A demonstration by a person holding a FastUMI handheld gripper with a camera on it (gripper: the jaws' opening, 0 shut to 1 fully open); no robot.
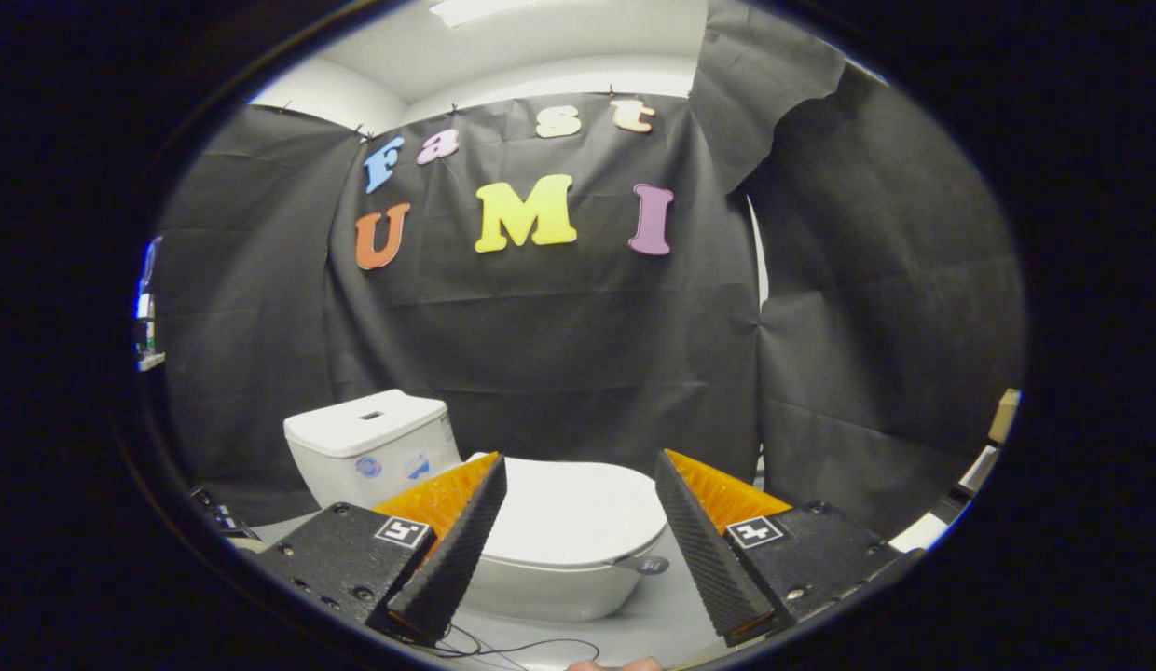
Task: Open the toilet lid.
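White porcelain sits just ahead of your gripper: one toilet, its lid down flat over the bowl. You see the lid in the gap between the two fingers, beyond their tips, and neither finger touches it. Your gripper is spread wide and holds nothing.

One small dark tab sticks out from the lid's front edge on the side nearer your right finger, low against the bowl's rim. Behind the lid and off to the left stands one cistern, also white, with a flat top that carries a small rectangular slot and with two round stickers on its front face.

Black cloth hangs as the wall behind the toilet, in several draped panels that overlap, and a narrow white strip shows through one gap to the right of the bowl. Nothing stands between your fingers and the lid.

Down on the pale floor near the fingers, a thin dark cable loops loosely in front of the bowl. At the far right edge you can make out some pale boxy shapes, too small to tell what they are. A strip light glows in the ceiling above the cloth.
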